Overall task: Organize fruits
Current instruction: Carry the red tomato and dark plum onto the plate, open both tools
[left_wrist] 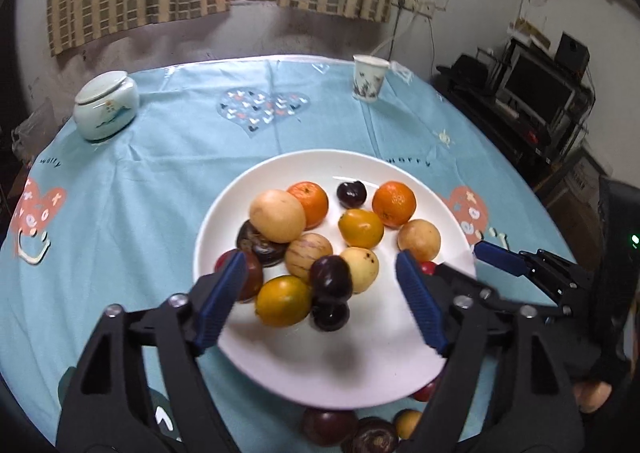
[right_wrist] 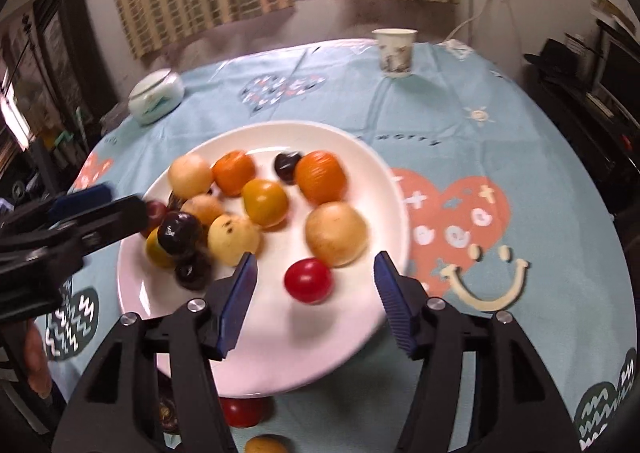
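A white plate (left_wrist: pixel 224 213) on the blue tablecloth holds several fruits: oranges (left_wrist: pixel 394 203), yellow ones (left_wrist: pixel 361 228), pale ones and dark plums. My left gripper (left_wrist: pixel 320 265) stands open over the plate's near side. A dark plum (left_wrist: pixel 331 279) lies between its pads, touched by neither. In the right wrist view my right gripper (right_wrist: pixel 316 261) is open above the plate (right_wrist: pixel 280 353), with a small red tomato (right_wrist: pixel 308 280) between the pads and clear of both. The left gripper's fingers (right_wrist: pixel 84 197) reach in from the left there.
A lidded ceramic jar (left_wrist: pixel 106 105) stands at the back left and a paper cup (left_wrist: pixel 369 77) at the back right. Several loose fruits (left_wrist: pixel 332 427) lie on the cloth at the plate's near rim. A rack of electronics (left_wrist: pixel 540 93) stands beyond the table's right edge.
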{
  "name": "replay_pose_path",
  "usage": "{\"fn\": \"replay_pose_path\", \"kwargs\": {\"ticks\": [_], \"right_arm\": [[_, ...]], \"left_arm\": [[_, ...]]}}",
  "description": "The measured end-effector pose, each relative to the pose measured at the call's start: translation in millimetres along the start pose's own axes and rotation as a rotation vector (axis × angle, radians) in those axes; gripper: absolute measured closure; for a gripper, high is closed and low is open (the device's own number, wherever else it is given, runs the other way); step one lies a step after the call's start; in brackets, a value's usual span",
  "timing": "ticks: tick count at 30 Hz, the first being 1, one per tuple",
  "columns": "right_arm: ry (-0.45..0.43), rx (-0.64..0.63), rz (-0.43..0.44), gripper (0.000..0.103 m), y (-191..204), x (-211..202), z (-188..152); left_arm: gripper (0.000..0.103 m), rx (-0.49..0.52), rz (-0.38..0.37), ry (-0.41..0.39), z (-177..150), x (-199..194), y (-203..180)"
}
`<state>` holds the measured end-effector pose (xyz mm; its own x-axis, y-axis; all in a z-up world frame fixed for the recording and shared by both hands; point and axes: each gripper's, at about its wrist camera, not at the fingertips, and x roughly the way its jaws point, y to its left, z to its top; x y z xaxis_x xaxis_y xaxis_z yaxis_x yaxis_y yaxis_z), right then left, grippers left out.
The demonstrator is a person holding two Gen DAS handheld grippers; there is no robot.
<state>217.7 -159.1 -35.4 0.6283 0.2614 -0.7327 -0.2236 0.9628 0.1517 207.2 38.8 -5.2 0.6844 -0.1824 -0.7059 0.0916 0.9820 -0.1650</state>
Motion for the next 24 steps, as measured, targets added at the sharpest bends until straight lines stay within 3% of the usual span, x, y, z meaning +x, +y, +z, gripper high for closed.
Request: {"fn": "replay_pose_path", "kwargs": {"ticks": [4, 8, 13, 18, 22, 24], "right_arm": [[-0.026, 0.133, -0.048, 0.041, -30, -4, 2], [-0.024, 0.168, -0.059, 0.041, -41, -5, 1], [-0.036, 0.068, 0.012, 0.041, -18, -10, -8], [0.05, 0.021, 0.074, 0.041, 3, -24, -34], [0.082, -0.084, -0.001, 0.04, 24, -48, -73], [0.096, -0.09, 0.002, 0.04, 27, -55, -92]], "left_arm": [[0.016, -0.046, 0.011, -0.019, -7, -14, 15], [0.014, -0.058, 0.037, -0.024, -18, -22, 21], [0.014, -0.054, 0.086, 0.0, -50, -30, 23], [0.01, -0.063, 0.062, 0.015, -86, -52, 24], [0.008, -0.076, 0.032, 0.032, -110, -63, 24], [0.006, -0.069, 0.024, 0.044, -119, -66, 22]]}}
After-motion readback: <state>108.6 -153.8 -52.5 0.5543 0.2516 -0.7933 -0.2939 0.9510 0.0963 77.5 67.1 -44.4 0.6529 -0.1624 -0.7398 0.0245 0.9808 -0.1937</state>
